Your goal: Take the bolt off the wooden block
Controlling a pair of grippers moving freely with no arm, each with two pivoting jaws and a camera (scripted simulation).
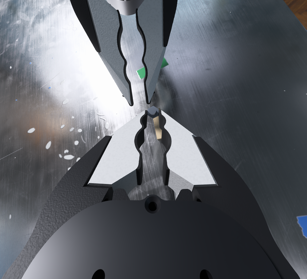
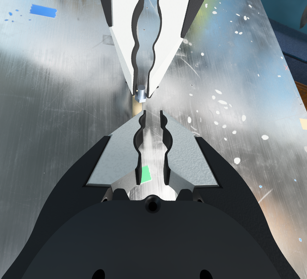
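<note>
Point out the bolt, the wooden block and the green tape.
bolt (image 2: 141,90): right wrist view, on its shank.
wooden block (image 1: 157,128): left wrist view, on its pale side.
green tape (image 2: 145,174): right wrist view, on its middle.

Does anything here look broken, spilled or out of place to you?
Nothing looks broken. The metal table is scratched, flecked with white spots and carries tape scraps, such as a green one. The bolt sits between the left gripper tips, close by the wooden block.

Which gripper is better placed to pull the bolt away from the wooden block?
Left. The left gripper already has its jaws around the bolt at the wooden block; the right gripper is short of it, holding nothing.
</note>
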